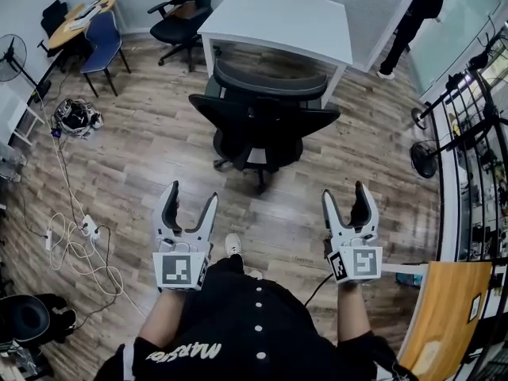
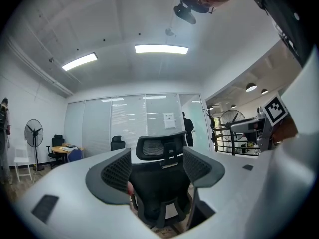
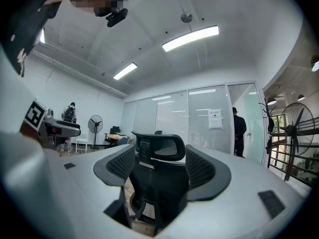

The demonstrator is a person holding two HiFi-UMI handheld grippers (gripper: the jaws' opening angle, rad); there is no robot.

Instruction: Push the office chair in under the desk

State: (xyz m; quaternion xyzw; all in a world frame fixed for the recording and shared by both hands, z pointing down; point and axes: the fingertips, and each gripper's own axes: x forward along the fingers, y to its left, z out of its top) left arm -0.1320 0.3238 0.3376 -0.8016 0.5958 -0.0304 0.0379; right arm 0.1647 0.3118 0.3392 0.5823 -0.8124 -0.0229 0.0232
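Between the left jaws: nothing is held; the left gripper point(image 1: 191, 194) point(image 2: 158, 168) is spread wide, and only the distant chair is framed between its pads.
Between the right jaws: nothing is gripped either; the right gripper point(image 1: 344, 193) point(image 3: 159, 166) is opened wide and is empty.
Contact: none yet, with bare wooden floor point(image 1: 159, 145) seen between both sets of tips and the chair.
Office chair: the office chair point(image 1: 262, 121) point(image 2: 158, 147) point(image 3: 159, 148) is found ahead, its back turned to the person and its front at the desk's near edge, so it is judged not yet pushed home.
Desk: the white desk point(image 1: 278, 18) is seen just beyond the chair.
Risk, swivel: if the back is pressed off-centre by one gripper, the chair could be spun or rolled aside instead of going straight in.
Risk, armrests: the widely spread armrests point(image 1: 208, 105) could be caught on the desk's edge or legs if the line is skewed.
Risk, slip: open tips could be slid off the curved back.
Hand pose: both forearms are held forward, with the grippers level, side by side and aimed at the chair back, marker cubes up.
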